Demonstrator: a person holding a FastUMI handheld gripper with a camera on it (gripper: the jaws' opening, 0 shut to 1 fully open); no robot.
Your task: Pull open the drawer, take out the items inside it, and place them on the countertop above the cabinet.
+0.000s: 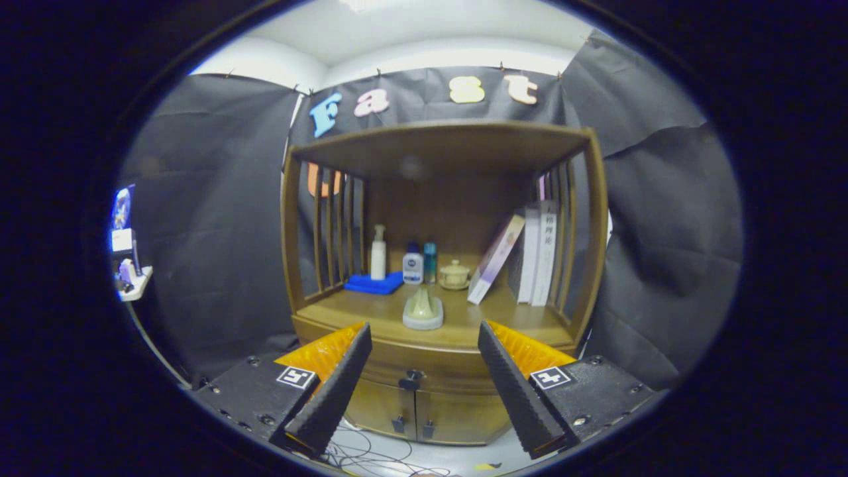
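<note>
The hand-held gripper (424, 344) hangs in front of a wooden cabinet (599, 218), its two fingers spread wide apart with nothing between them. Beyond the gap between the fingers sits the drawer (424, 368), closed, with a small dark knob (411, 381) at the middle of its front. Under it are two little doors (417, 414), also shut. The bench (371, 311) above the drawer carries a pale green dish-like piece (423, 310) near its front edge. Further back, toward the rear left corner, a white pump bottle (378, 253) stands on a folded blue cloth (374, 283). Next to it stand a small white bottle (413, 265), a slim blue bottle (430, 262) and what looks like a lidded cup (454, 274). Books (536, 252) lean and stand along the right side. Loose cables (371, 454) lie on the floor below.
</note>
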